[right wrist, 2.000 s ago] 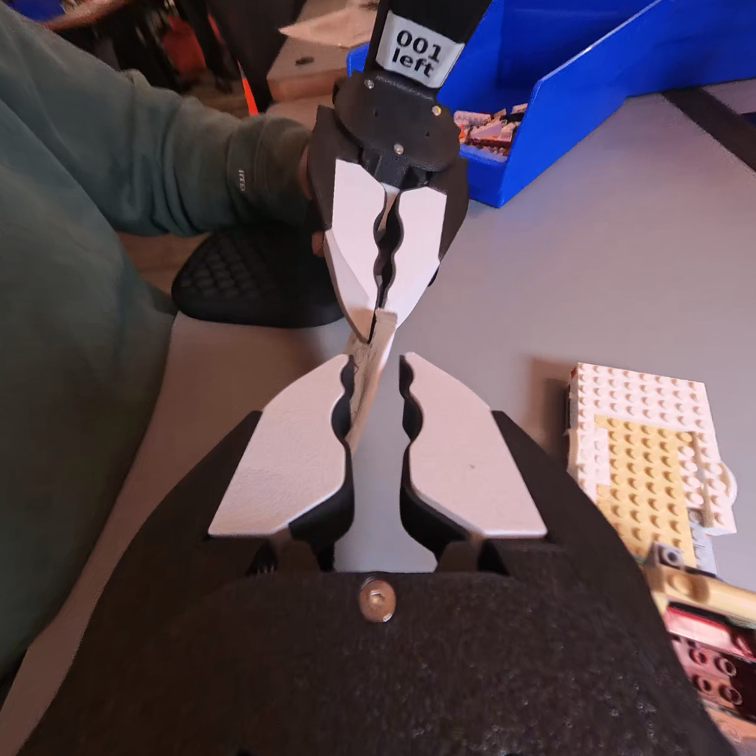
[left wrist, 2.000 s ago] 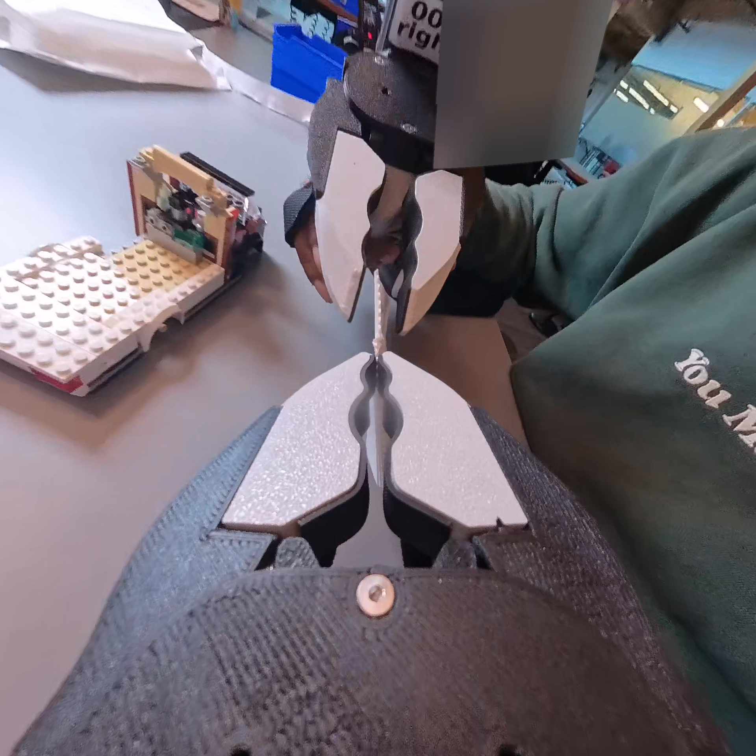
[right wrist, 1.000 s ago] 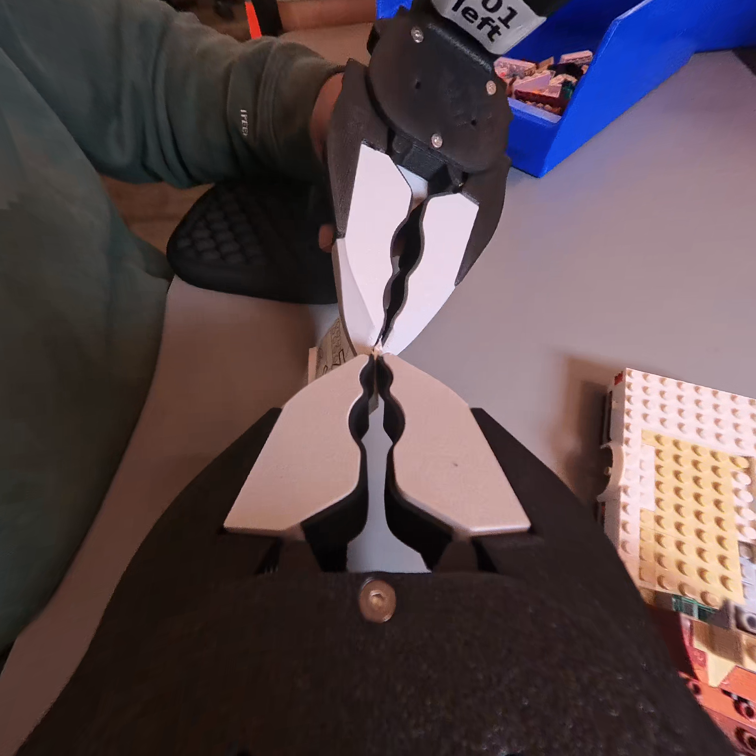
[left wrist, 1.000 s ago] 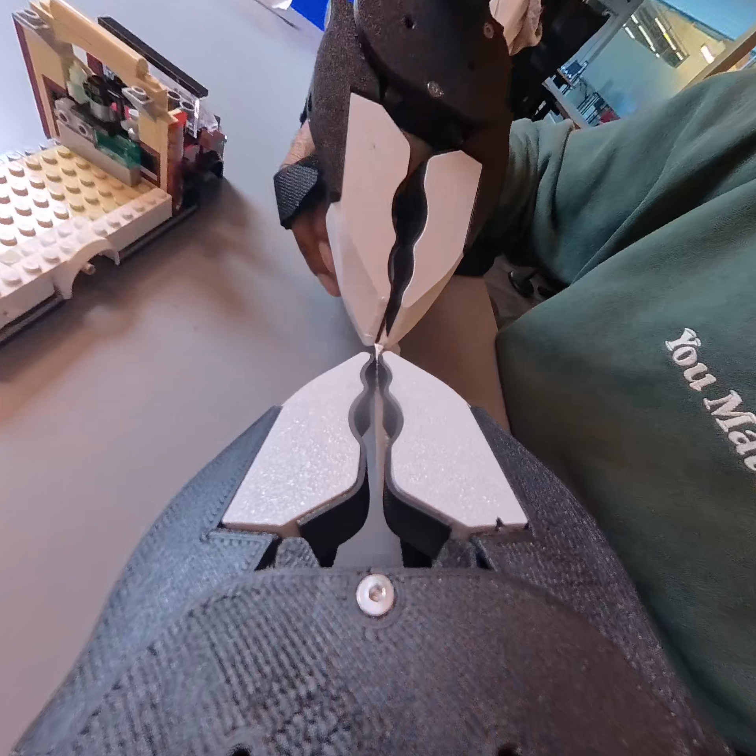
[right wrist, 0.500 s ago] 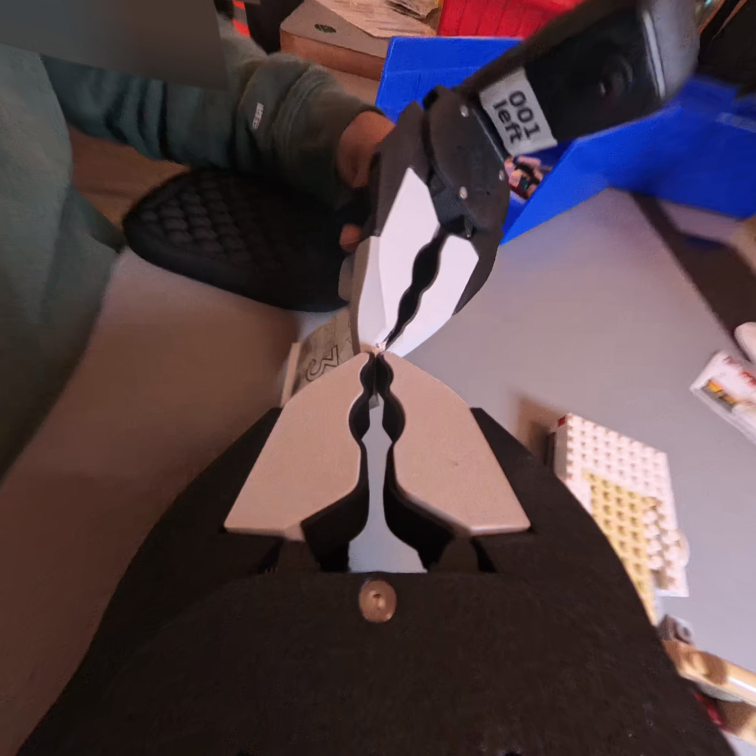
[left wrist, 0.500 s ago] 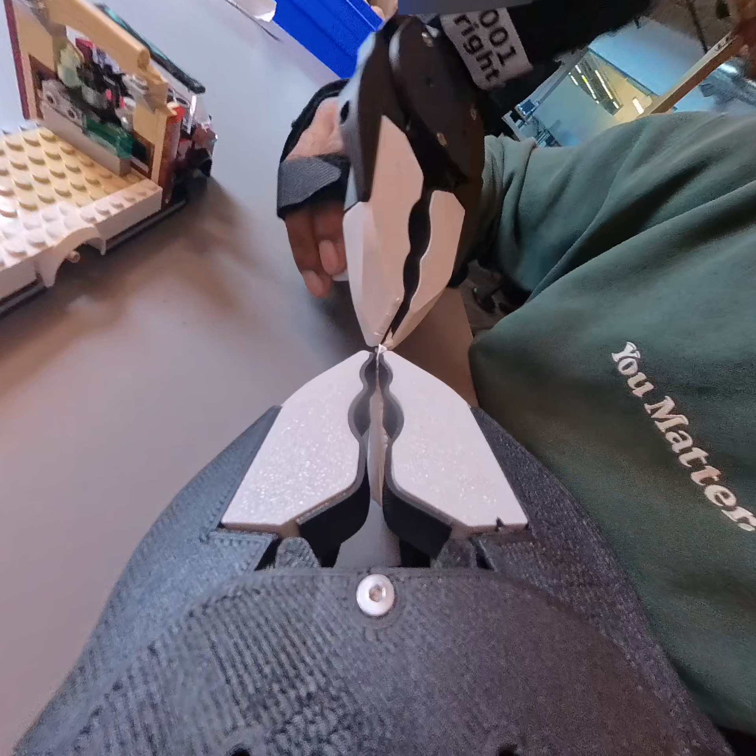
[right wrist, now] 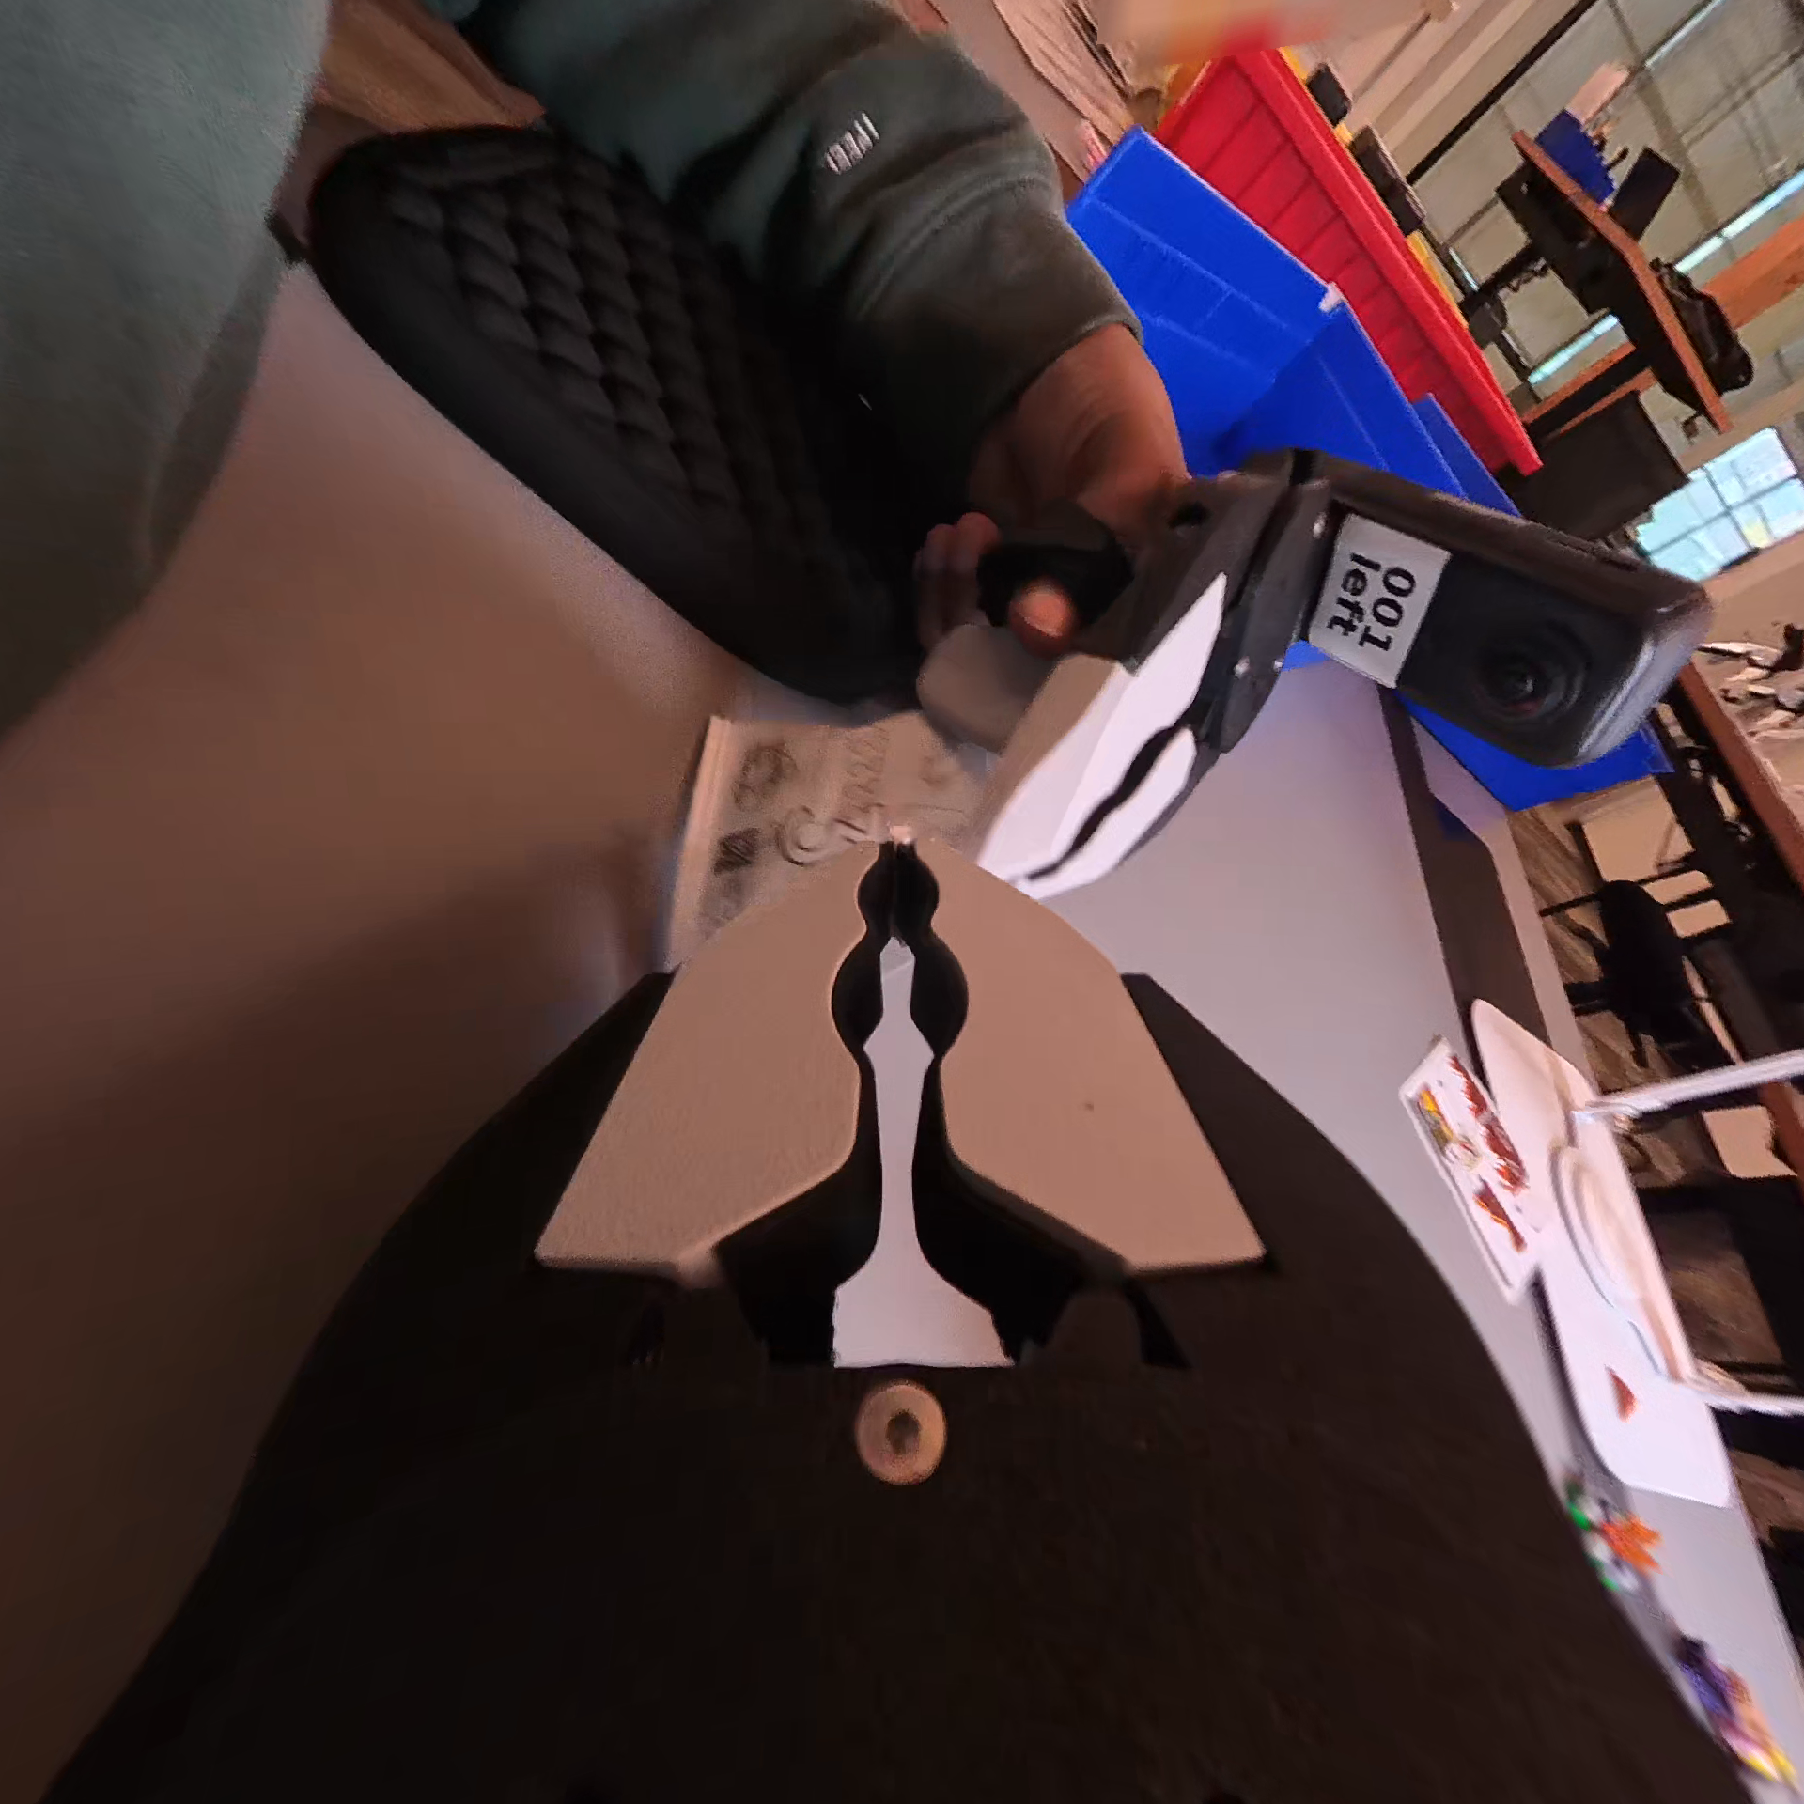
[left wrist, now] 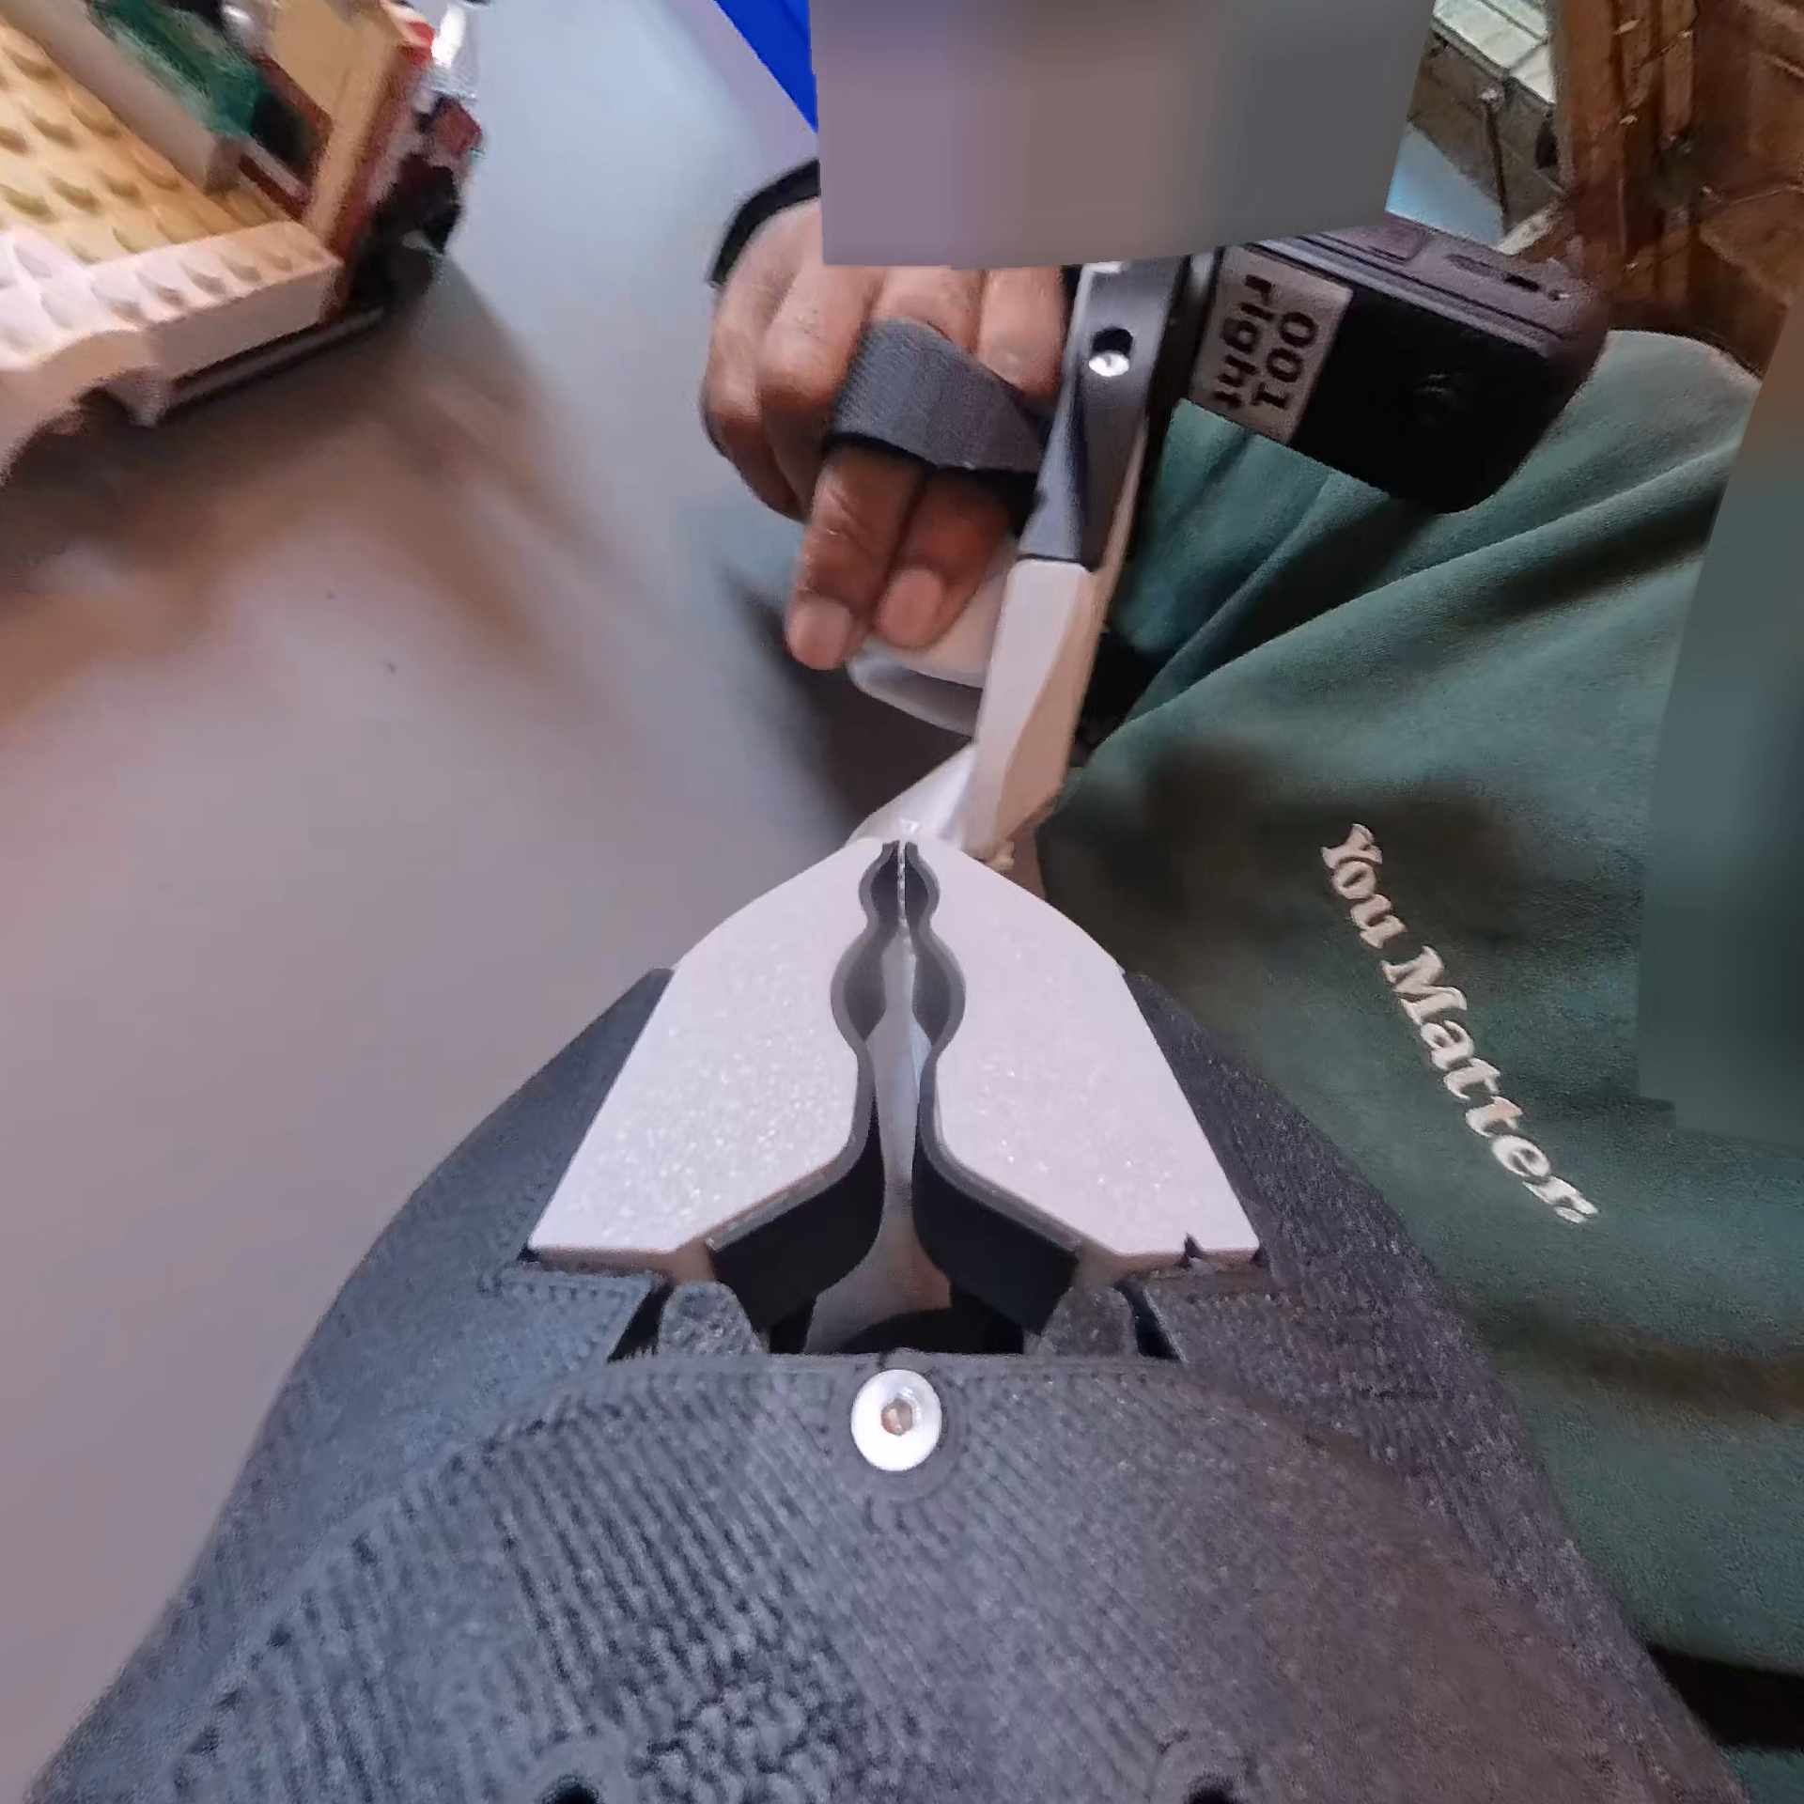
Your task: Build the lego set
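Sideways, right claw [left wrist: 1005,820] beside left claw [left wrist: 903,859]

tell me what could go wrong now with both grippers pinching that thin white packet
The left gripper and right gripper grip the white packet only at their very tips, so it may slip out under a pull.
They work beside the green sweatshirt, near the table edge; if the packet rips suddenly, anything inside could drop off the table.

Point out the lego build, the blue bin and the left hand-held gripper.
lego build [left wrist: 195,195], left wrist view, tan studded floor.
blue bin [right wrist: 1259,322], right wrist view, side wall.
left hand-held gripper [left wrist: 900,859], left wrist view, between fingertips.
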### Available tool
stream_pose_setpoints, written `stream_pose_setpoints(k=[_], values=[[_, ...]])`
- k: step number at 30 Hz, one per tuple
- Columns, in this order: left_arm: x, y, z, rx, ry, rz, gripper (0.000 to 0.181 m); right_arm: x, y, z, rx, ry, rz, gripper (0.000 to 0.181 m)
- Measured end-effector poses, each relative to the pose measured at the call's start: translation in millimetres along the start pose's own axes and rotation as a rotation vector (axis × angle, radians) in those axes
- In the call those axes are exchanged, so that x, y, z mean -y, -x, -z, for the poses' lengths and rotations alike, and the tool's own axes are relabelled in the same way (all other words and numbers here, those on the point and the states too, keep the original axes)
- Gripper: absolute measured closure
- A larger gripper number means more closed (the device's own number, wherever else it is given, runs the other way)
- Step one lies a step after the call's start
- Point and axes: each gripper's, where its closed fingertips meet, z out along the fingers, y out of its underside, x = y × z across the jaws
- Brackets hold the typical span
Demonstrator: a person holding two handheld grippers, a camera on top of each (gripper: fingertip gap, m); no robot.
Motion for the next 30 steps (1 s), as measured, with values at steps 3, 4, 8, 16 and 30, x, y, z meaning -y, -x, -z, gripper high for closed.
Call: stream_pose_setpoints(k=[3,4,8,16,30], values=[[-2,5,15,0.011,-0.022,0.003,0.181,5,3,6,0.038,-0.041,-0.092,0.181],[-4,2,15,0.009,-0.008,-0.018,0.180,4,1,7,0.050,-0.049,-0.141,0.181],[-1,5,10,0.066,-0.007,-0.073,0.181,8,-9,10,0.080,-0.119,-0.332,0.181],[-7,-2,-5,0.120,0.046,-0.187,0.149,9,-16,11,0.105,-0.145,-0.482,0.181],[2,-2,-15,0.183,0.033,-0.236,0.180,-1,-23,19,0.141,-0.145,-0.596,0.181]])
